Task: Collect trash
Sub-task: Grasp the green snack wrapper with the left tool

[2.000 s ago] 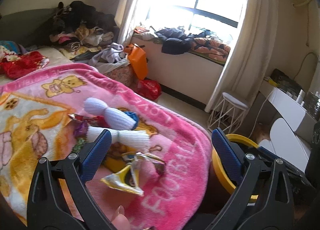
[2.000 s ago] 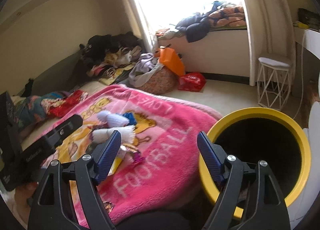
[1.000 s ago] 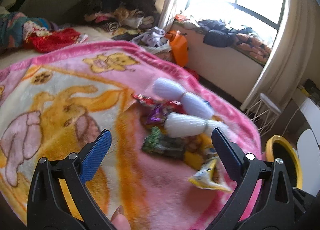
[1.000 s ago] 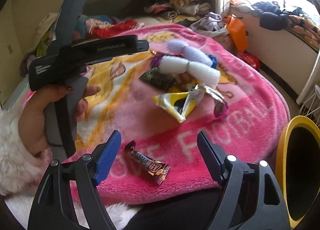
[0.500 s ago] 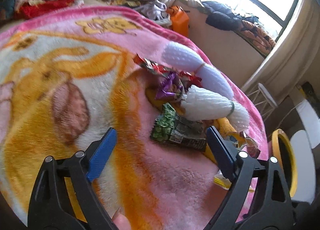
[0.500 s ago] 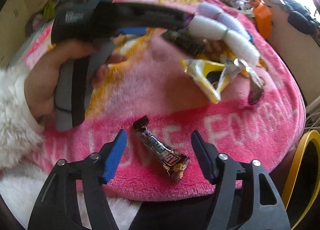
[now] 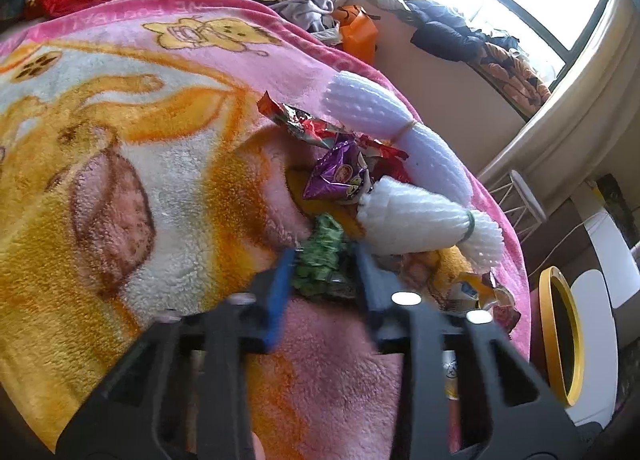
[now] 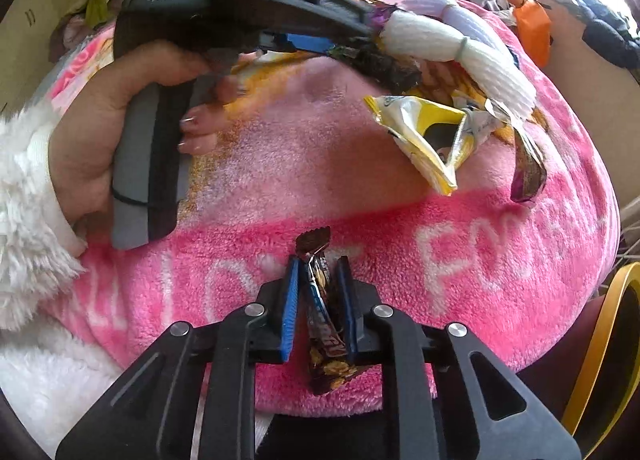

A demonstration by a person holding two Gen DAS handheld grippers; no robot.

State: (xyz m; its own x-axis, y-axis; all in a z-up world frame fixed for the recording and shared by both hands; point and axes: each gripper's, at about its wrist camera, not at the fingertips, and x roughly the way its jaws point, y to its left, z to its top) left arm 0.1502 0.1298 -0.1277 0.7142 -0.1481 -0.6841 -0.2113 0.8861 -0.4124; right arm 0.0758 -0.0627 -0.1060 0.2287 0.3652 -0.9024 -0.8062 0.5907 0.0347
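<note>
On the pink blanket lies a heap of trash. My left gripper is low over the blanket, its jaws closing with a crumpled green wrapper pinched between the blue pads. My right gripper points steeply down near the blanket's front edge. Its jaws are closing too, and a brown candy bar wrapper is squeezed upright between them. Loose close by are a purple wrapper, a red wrapper, a yellow wrapper and two white foam nets.
A yellow-rimmed bin stands on the floor past the bed's right edge. In the right wrist view a hand in a fluffy white sleeve holds the left gripper. Clothes are piled at the bed's far end and along the windowsill.
Both grippers sank to the blanket and tilted further down. The left jaws went from wide apart to pinching the green wrapper; the right jaws drew in on the candy bar wrapper.
</note>
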